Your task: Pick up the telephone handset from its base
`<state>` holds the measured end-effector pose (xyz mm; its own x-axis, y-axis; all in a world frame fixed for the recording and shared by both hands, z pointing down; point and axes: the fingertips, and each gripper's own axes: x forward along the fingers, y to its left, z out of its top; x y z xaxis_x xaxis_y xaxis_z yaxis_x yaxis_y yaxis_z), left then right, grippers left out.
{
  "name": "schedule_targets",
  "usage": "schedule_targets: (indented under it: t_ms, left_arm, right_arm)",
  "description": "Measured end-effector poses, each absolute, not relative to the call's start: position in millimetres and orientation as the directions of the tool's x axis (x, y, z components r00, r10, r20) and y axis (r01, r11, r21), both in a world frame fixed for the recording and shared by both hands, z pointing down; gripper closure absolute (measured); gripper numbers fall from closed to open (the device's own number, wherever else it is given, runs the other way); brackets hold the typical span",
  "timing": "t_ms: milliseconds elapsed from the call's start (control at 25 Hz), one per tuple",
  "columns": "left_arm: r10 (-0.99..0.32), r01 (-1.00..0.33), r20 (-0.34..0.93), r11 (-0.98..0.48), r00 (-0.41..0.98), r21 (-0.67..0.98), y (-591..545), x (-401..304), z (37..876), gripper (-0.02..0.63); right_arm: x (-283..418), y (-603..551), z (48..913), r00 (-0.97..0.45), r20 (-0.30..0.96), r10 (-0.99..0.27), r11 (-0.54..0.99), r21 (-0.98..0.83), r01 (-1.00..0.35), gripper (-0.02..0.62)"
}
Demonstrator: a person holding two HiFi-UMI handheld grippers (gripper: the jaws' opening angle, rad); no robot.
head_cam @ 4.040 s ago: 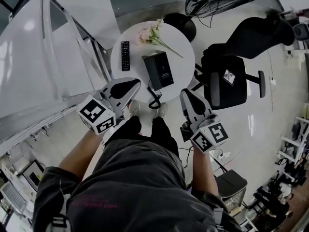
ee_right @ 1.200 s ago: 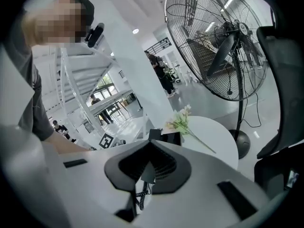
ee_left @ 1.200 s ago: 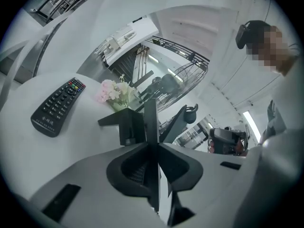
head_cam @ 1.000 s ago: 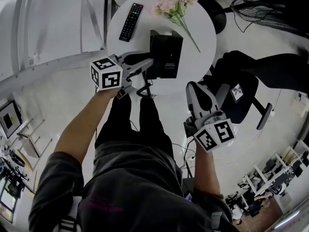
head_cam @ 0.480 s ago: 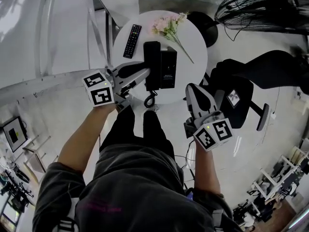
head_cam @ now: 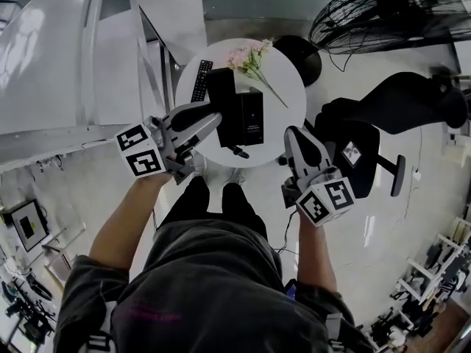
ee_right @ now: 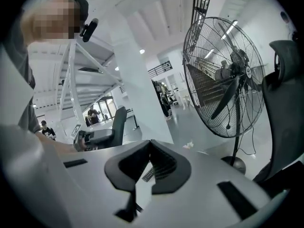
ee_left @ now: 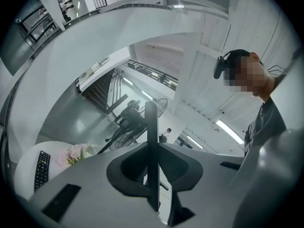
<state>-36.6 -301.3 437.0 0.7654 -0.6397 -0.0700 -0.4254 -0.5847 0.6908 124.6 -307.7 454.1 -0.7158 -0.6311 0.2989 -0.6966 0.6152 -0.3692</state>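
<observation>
Gripping: left gripper (head_cam: 213, 118) is clamped on the thin black rectangular telephone handset (head_cam: 219, 87), which looks lifted clear beside its black box base (head_cam: 252, 116) on the round white table (head_cam: 287, 87). Raise straight, don't squeeze harder, and watch the black cord (head_cam: 237, 151). Right gripper (head_cam: 296, 142) is closed, empty.

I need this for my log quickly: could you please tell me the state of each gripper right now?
Left gripper: closed on the telephone handset.
Right gripper: closed, holding nothing.
</observation>
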Motion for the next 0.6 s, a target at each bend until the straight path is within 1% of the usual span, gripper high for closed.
schedule_targets:
  t_ms: [360, 600]
  left_arm:
    - [-0.630, -0.422, -0.120, -0.636, 0.767, 0.646, -289.2, -47.4, 391.3, 0.529]
    - [-0.630, -0.425, -0.151, -0.662, 0.761, 0.618, -268.6, -66.8, 362.7, 0.529]
  right_arm:
    - [126.3, -303.6, 422.6, -0.701, 0.255, -0.666, 0.627, -0.317, -0.711, 0.583]
    - [113.5, -286.6, 397.6, -0.692, 0.231, -0.684, 0.636, -0.273, -0.721, 0.583]
